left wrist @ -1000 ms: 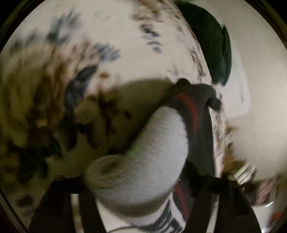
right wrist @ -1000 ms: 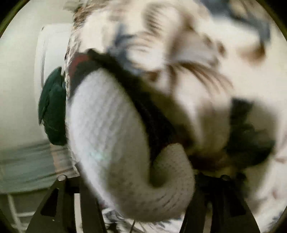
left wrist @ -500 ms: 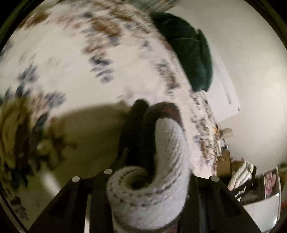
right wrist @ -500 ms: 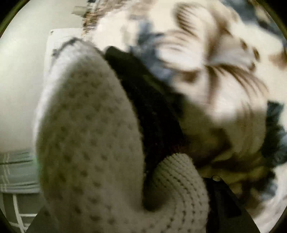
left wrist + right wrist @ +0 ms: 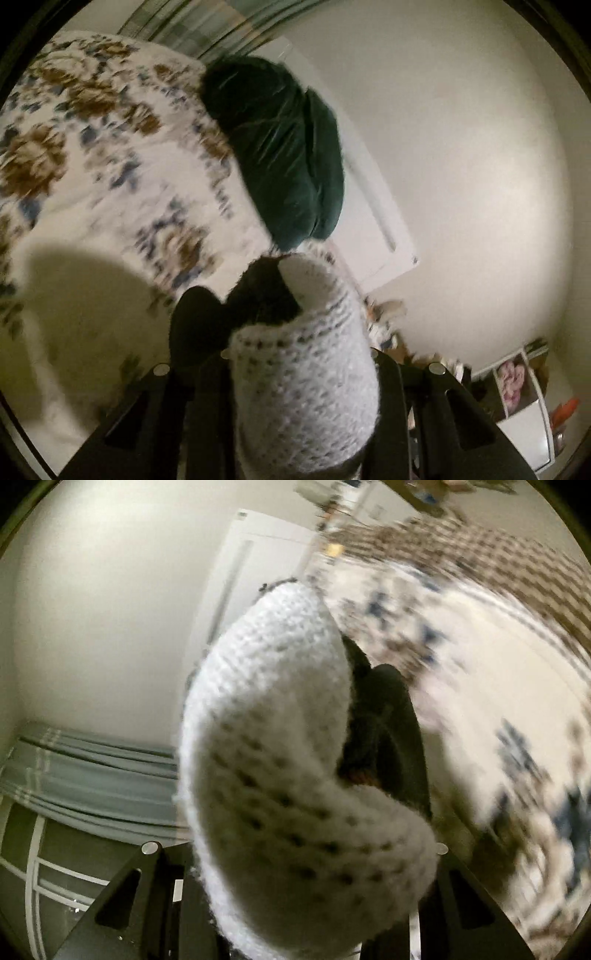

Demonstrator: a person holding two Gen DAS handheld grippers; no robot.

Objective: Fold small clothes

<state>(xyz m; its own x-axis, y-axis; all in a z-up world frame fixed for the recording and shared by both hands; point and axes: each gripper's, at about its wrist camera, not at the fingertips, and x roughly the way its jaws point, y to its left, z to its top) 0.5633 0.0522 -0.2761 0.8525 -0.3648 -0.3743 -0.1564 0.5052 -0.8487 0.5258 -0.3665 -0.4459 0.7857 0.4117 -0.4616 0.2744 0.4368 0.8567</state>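
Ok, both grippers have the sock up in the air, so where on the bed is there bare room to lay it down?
In the left wrist view, the floral bedspread lies open left of the white knit sock, from the shadowed patch up to the brown flowers. The green pillow crowds the far edge by the wall. In the right wrist view, the bedspread right of the sock looks bare, though blurred.

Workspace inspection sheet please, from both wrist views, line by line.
Surface: floral bedspread, white with brown and blue flowers, blurred.
Job's things: white knit garment with a dark inner layer, held up off the bed between both grippers.
Clutter: dark green cushion at the bed's edge.
Grippers: left gripper and right gripper each shut on the knit.
Cables: nothing seen.
Surroundings: pale wall, white door, striped grey-blue curtain.
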